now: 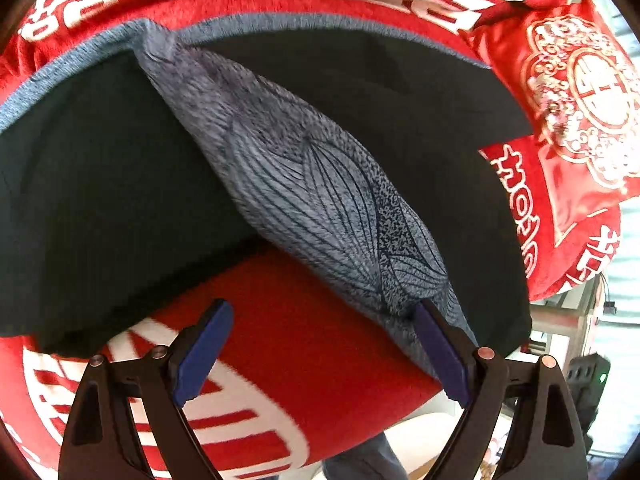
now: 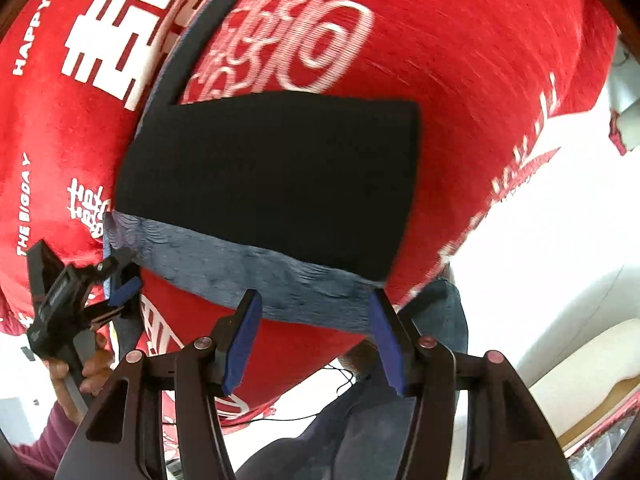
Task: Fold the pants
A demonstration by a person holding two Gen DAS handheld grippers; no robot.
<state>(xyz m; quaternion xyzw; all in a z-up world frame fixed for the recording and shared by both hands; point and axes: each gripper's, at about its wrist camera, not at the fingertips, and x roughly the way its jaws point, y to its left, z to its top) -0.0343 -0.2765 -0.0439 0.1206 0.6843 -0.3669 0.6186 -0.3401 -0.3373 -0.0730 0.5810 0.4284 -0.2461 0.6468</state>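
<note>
1. Pants [image 1: 100, 208], black with a blue-grey printed lining [image 1: 320, 200], lie spread on a red blanket [image 1: 304, 344] with white lettering.
2. Left tool [image 1: 320, 344] has its blue pads [image 1: 202, 354] spread wide with nothing between them; the right-hand pad touches the lower edge of the lining strip, while the other hangs over bare blanket.
3. Right tool [image 2: 316, 336] is likewise spread, empty, its pads [image 2: 244, 340] just at the near blue-grey edge of the pants [image 2: 272, 176].
4. In the right wrist view, the left tool [image 2: 120, 292] appears at the far left, gripped by a hand [image 2: 86, 372], its tips at the left corner of that same blue-grey band [image 2: 248, 272].
5. From the left wrist view, the lining runs as a diagonal strip between two black panels, from the upper left down to the tool.
6. From the right wrist view, the black cloth forms a flat, roughly four-sided panel, with the blanket [image 2: 460, 80] around it.
7. A red cushion [image 1: 576, 104] with white ornament sits at the upper right in the left wrist view, beside the pants.
</note>
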